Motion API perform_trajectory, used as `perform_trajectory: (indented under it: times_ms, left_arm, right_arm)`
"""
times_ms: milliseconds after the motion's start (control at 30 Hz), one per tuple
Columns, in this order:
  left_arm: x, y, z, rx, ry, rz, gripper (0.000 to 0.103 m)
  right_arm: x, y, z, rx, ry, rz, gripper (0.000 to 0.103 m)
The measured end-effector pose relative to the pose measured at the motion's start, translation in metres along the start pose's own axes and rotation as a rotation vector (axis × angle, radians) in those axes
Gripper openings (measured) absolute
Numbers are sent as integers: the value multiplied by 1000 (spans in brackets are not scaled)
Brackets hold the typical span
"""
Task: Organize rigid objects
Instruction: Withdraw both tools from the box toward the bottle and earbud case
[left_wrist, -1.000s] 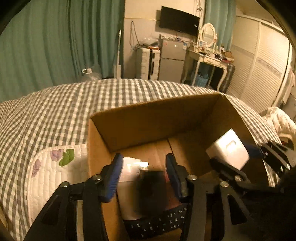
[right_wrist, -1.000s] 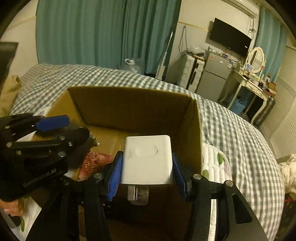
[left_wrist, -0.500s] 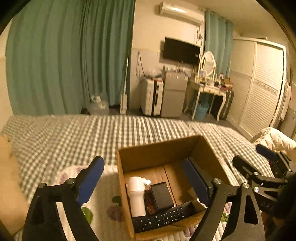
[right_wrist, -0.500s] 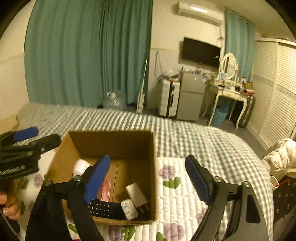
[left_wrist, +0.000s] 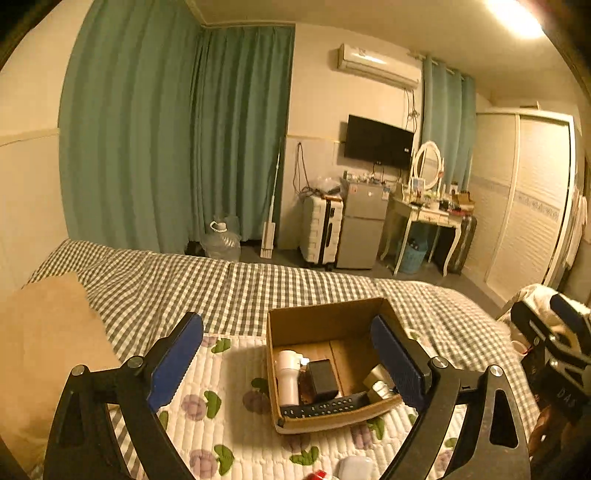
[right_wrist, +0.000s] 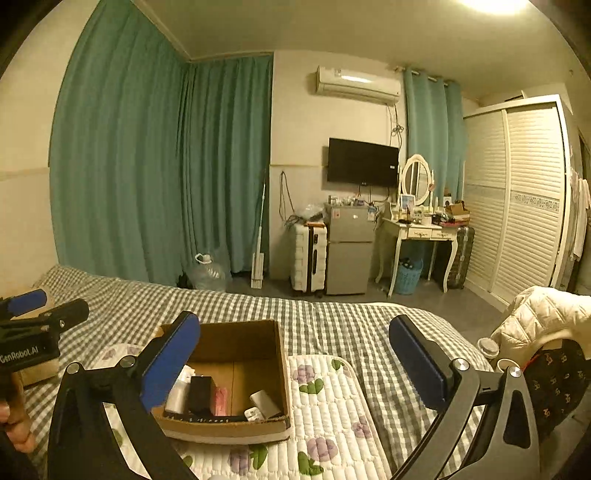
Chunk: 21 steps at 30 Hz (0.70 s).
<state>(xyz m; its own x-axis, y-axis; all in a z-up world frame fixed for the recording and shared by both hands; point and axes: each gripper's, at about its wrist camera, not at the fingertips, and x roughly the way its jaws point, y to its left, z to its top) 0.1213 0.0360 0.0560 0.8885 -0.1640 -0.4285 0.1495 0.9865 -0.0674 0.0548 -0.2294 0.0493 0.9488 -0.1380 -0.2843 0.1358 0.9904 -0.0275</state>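
Overhead, checked bedspread, floral quilted mat, green curtains

I see the open cardboard box on the floral quilt; inside it lie a white bottle, black block, white charger and, along its near wall, a black remote.

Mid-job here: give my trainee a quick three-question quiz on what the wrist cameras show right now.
1. True or false: the left gripper holds the black remote.
2. What lies along the near wall of the cardboard box? A) white bottle B) black remote C) white charger
3. Fill in: the right gripper is ____.

Key: 1 false; 2 B; 3 open
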Motion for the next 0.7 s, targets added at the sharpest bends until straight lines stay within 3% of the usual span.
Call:
perform_trajectory:
  times_ms: [333, 500, 700]
  left_arm:
    - [-58, -5, -10, -10, -45, 25, 94]
    - [-73, -12, -26, -8, -45, 40, 94]
    - [-73, -22, -38, -1, -29, 52, 94]
  right_arm:
    - [-73, 2, 4, -29, -36, 21, 103]
    - [-96, 6, -11, -92, -57, 11, 103]
    - [-107, 5, -37, -122, -31, 62, 103]
